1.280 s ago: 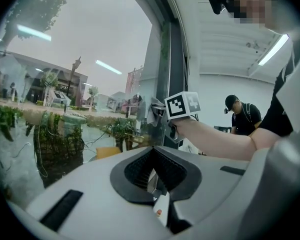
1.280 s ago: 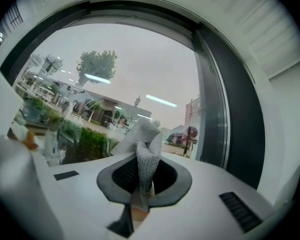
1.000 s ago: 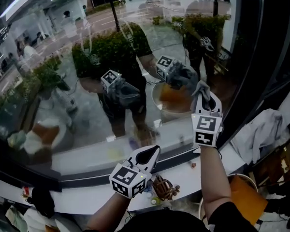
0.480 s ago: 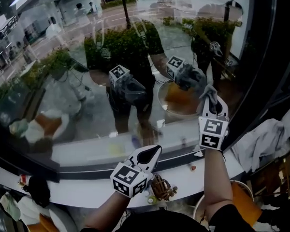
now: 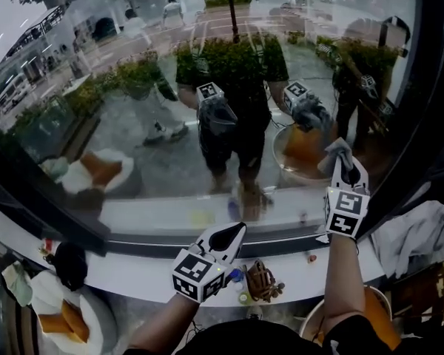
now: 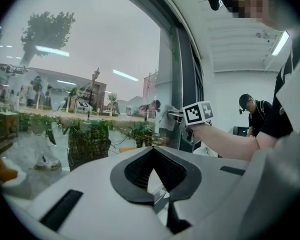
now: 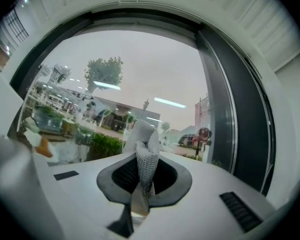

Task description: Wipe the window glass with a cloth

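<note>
Surroundings: A wide window glass [image 5: 133, 139] fills the view. Street, hedges and walkers show outside, and the person's own reflection lies across the middle. A white sill [image 5: 118, 276] runs beneath it. A white dish with orange pieces [image 5: 63, 318] sits at lower left, and crumpled white fabric [image 5: 418, 231] lies at lower right.
In the way: A small brown object [image 5: 263, 281] lies at the sill's front edge, just right of the left gripper [image 5: 228, 237]. A second person [image 6: 252, 115] stands well back in the room.
Right arm: The forearm rises almost straight up. The right gripper [image 5: 345, 170] points at the pane's right side, jaws clamped on the cloth [image 5: 337, 154].
Cloth: Grey and bunched, it sticks up from the jaws at the glass. Whether it presses on the glass cannot be told.
Left arm: It is held low over the sill, with the gripper aimed at the bottom of the window. The jaws are closed together with nothing between them.
Edges and room: The dark window frame [image 5: 429, 102] stands just right of the right gripper. Open glass stretches left and above.
</note>
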The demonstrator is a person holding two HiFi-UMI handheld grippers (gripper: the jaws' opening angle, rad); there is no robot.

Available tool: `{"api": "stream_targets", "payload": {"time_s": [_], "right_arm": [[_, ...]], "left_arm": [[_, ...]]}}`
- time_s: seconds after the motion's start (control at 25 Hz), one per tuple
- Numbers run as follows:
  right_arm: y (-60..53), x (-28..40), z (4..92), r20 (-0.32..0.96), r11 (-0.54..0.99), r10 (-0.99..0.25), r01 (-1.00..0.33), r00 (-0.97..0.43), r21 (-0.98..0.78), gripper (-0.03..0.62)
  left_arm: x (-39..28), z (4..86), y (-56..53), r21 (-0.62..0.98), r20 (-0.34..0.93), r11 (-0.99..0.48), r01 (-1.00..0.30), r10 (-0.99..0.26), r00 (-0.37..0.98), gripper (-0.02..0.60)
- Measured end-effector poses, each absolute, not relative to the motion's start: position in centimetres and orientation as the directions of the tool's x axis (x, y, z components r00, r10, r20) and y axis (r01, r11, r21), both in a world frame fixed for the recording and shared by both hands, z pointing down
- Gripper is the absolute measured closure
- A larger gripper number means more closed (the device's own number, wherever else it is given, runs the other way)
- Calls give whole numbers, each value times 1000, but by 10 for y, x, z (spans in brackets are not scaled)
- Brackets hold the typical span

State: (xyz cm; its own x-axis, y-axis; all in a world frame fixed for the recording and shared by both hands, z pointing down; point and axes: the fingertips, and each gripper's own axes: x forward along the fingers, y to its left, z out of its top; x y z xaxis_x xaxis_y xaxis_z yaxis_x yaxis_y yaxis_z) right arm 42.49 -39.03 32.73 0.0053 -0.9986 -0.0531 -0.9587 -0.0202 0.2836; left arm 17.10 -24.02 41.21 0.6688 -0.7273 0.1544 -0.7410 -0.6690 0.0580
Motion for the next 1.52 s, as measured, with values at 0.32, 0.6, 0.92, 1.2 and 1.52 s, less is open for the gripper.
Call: {"api": "stream_targets", "payload": {"time_s": [0.32, 0.6, 0.92, 1.2, 1.52], "right_arm": [[-310, 311, 356, -16, 298, -955, -954, -297, -38, 553], [-212, 224, 386, 37, 381, -922, -920, -386, -88, 553], [-80, 158, 420, 83, 422, -898, -899, -432, -119, 553], [4, 133, 461, 153, 443, -873, -885, -462, -146, 553], [33, 130, 464, 162, 459, -865, -879, -475, -131, 553]], "left_arm": [[94, 424, -168, 117, 153, -594, -796, -781, 606, 575], [40, 443, -83, 166, 148, -576, -800, -788, 598, 574], [16, 470, 15, 179, 164, -595, -784, -767, 620, 575], [12, 484, 59, 207, 158, -575, -792, -779, 607, 574], [27, 484, 81, 195, 155, -592, -782, -769, 621, 575]]}}
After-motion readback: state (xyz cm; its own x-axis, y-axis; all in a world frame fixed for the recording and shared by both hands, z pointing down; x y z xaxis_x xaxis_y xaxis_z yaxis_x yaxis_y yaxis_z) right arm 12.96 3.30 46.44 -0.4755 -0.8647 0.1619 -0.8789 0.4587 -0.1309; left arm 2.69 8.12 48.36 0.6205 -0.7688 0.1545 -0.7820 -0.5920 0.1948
